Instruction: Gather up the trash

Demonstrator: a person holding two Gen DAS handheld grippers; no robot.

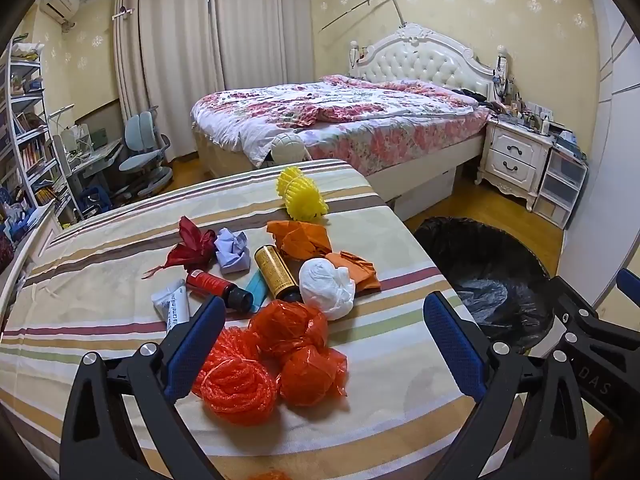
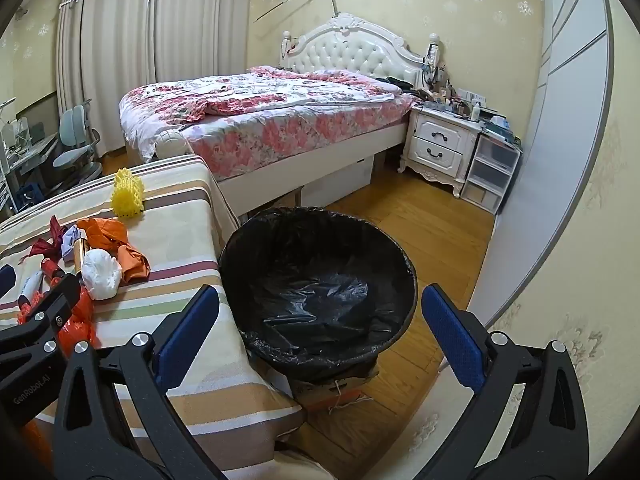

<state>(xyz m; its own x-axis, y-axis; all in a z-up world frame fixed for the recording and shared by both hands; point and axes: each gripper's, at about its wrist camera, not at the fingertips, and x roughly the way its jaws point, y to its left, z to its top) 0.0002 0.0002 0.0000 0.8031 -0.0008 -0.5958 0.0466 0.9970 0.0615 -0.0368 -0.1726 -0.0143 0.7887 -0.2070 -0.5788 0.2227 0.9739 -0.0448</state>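
Trash lies on a striped table (image 1: 100,312): crumpled orange-red plastic bags (image 1: 276,364), a white wad (image 1: 326,288), a gold can (image 1: 276,272), a red bottle (image 1: 218,286), a white tube (image 1: 172,306), orange paper (image 1: 304,238), a lilac paper wad (image 1: 232,250), a red leaf-like piece (image 1: 192,246) and a yellow foam net (image 1: 300,198). My left gripper (image 1: 324,344) is open, its jaws on either side of the orange-red bags. My right gripper (image 2: 320,336) is open and empty above the black-lined trash bin (image 2: 316,284). The bin also shows in the left wrist view (image 1: 488,280).
The bin stands on the wooden floor right of the table. A bed (image 1: 340,120) with a floral cover is behind, a white nightstand (image 1: 516,156) and plastic drawers (image 1: 560,184) at the right. A desk chair (image 1: 140,148) and shelves (image 1: 28,140) are at the left.
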